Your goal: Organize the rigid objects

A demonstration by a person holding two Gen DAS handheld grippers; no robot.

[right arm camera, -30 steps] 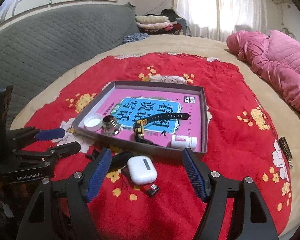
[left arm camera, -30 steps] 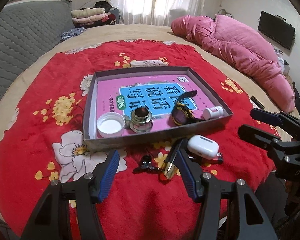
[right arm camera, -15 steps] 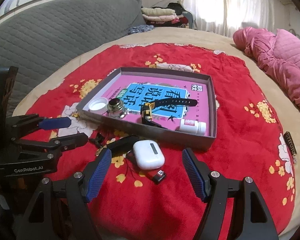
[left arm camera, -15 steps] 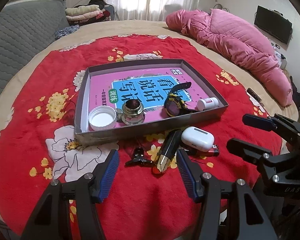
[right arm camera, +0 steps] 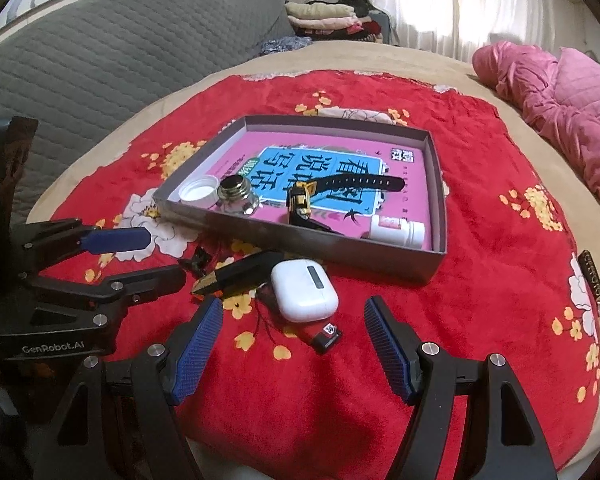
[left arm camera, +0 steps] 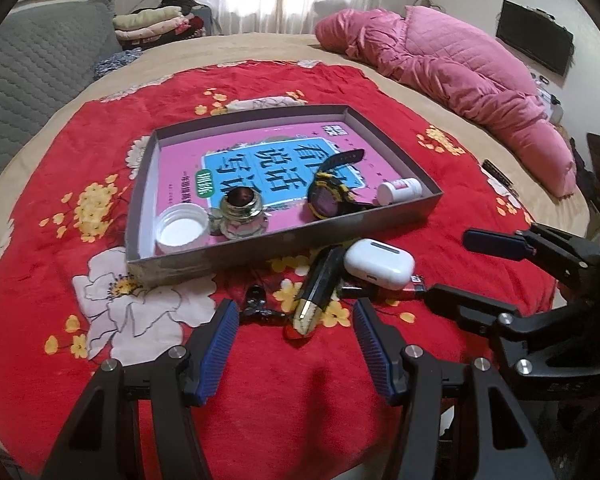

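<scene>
- Both claws have eased a little lower and nearer the clutter than a second ago, so the tray and loose items loom larger in each wrist view; none of the objects has shifted.
- Under everything, the bed carries a red flowered blanket, with a pink quilt heaped along its far side.
- On the blanket sits a shallow grey tray, its floor lined with a pink and blue printed sheet.
- Inside the tray, along the near wall: a white cap lying open side up, a small glass jar just beside it, a black and yellow watch with its strap stretched toward the far wall, and a small white bottle on its side in the right corner.
- Outside the tray, by its near wall, lies a white earbud case, resting partly on a red lighter.
- Touching the case on its left is a black and gold tube, lying flat.
- Left of the tube is a small black clip.
- Left claw is released, its blue pads wide apart, holding nothing, with the clip and the tube's gold end just ahead of it.
- Right claw is likewise spread and empty, with the earbud case and lighter ahead, between its fingers.
</scene>
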